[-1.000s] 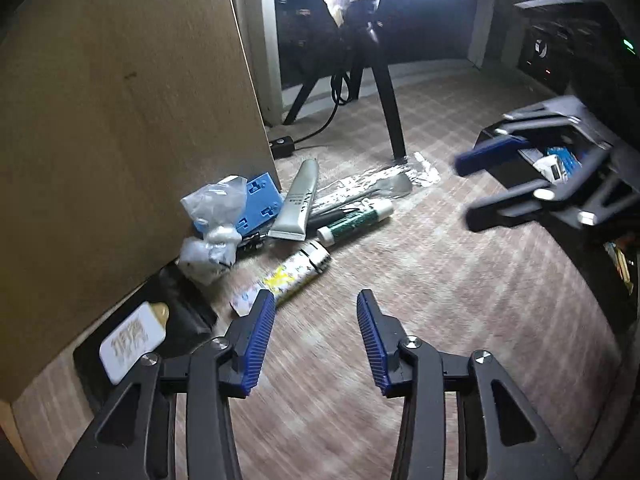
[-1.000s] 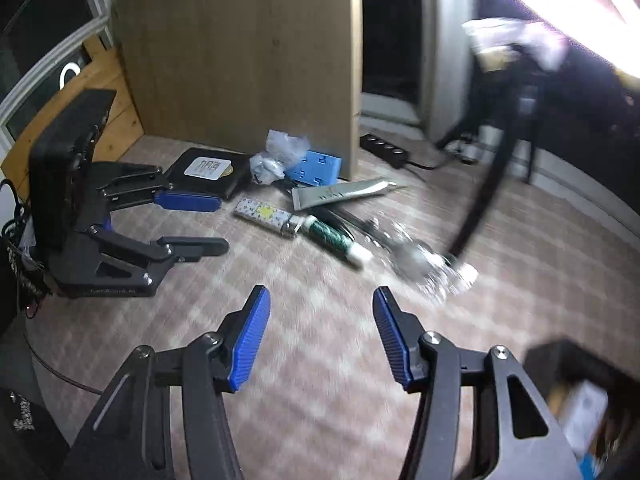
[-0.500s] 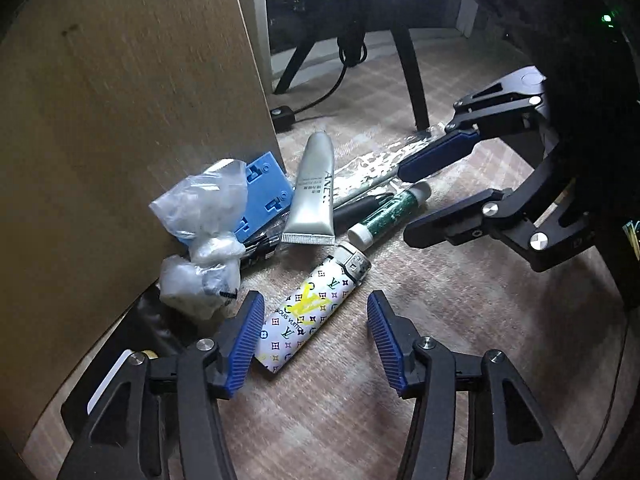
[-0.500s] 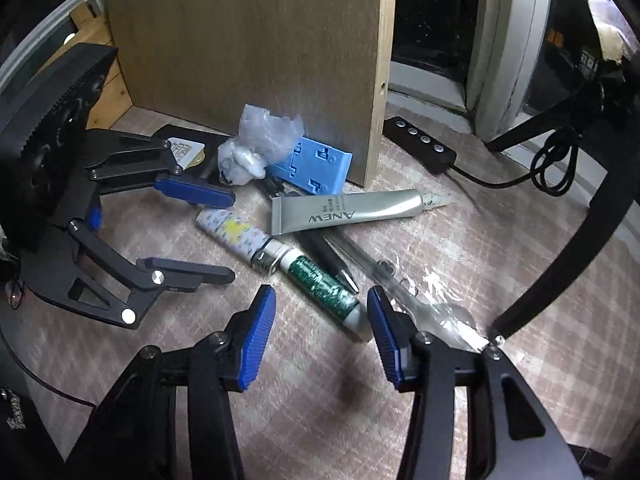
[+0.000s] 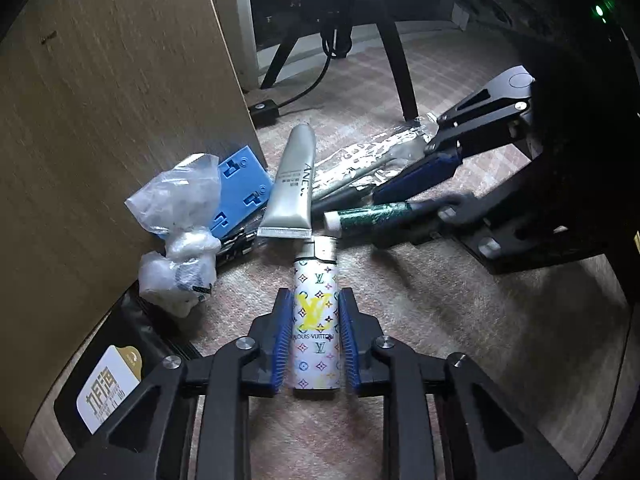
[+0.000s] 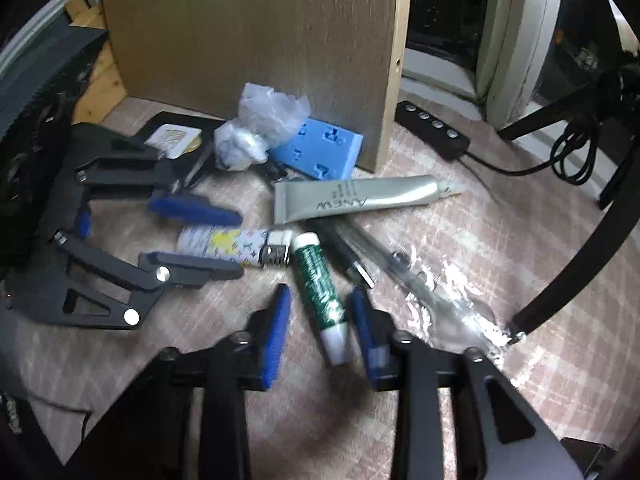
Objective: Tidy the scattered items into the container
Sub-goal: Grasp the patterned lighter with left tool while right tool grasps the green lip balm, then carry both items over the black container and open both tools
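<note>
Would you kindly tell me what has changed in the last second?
Both tongs came down to the pile, their jaws closing: the left tongs now clamp the patterned lighter, and the right tongs straddle the green tube, gaps still showing. The silver tube and blue block stayed put.

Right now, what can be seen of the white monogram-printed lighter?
The white monogram-printed lighter is a flat, glossy rectangular body with multicoloured logos, a yellow emblem and a silver metal cap. It lies flat on the carpet, cap toward the silver tube's crimped end. The left gripper, whose jaws have just been closing, presses its blue pads on both long sides.
</note>
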`<action>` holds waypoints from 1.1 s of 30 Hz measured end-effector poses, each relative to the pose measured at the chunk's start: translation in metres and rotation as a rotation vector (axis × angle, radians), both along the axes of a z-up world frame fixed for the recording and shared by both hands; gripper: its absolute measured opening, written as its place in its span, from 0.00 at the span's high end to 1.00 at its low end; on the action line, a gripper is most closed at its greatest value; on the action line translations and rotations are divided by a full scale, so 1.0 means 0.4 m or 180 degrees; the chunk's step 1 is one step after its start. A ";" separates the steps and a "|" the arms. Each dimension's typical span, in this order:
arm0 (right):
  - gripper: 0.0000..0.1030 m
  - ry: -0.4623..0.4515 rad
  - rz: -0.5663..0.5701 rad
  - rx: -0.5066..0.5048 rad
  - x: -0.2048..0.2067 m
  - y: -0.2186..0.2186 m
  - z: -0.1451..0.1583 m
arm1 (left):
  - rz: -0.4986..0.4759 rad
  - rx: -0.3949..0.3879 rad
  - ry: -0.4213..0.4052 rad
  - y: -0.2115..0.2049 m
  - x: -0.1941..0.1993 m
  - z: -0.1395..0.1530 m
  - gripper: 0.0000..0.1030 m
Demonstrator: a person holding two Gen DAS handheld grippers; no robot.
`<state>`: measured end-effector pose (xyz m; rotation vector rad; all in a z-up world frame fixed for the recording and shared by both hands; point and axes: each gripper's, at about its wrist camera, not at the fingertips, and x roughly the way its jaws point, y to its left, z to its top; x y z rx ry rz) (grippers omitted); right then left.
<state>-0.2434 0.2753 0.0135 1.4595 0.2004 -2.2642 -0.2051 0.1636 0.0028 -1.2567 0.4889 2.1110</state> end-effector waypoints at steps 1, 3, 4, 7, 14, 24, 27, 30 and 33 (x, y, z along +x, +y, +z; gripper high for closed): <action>0.82 -0.0010 -0.0014 -0.0021 0.001 0.000 0.001 | 0.0004 0.0001 0.0004 0.001 0.004 0.000 0.79; 0.84 -0.0023 -0.0053 -0.0040 0.001 0.004 -0.007 | 0.0021 0.0036 -0.0018 0.000 0.016 0.001 0.79; 0.85 -0.0039 -0.0081 -0.0062 0.006 0.010 -0.008 | 0.0045 0.0052 -0.0025 -0.001 0.022 0.001 0.79; 0.85 -0.0100 -0.0221 -0.0169 0.026 0.033 -0.006 | 0.0114 0.0096 -0.0035 -0.007 0.046 0.003 0.79; 0.85 -0.0143 -0.0563 -0.0393 0.095 0.090 0.012 | 0.0371 0.0199 0.0009 -0.015 0.119 0.033 0.79; 0.85 0.0162 -0.1086 -0.0633 0.243 0.199 0.126 | 0.0415 0.0433 0.0230 0.084 0.168 0.167 0.79; 0.85 0.0270 -0.1283 -0.0684 0.272 0.257 0.162 | 0.0374 0.0551 0.0285 0.143 0.171 0.210 0.79; 0.85 0.0408 -0.1522 -0.0712 0.320 0.345 0.199 | 0.0301 0.0673 0.0316 0.229 0.172 0.240 0.79; 0.85 0.0551 -0.1761 -0.0701 0.377 0.448 0.236 | 0.0182 0.0814 0.0339 0.319 0.189 0.283 0.79</action>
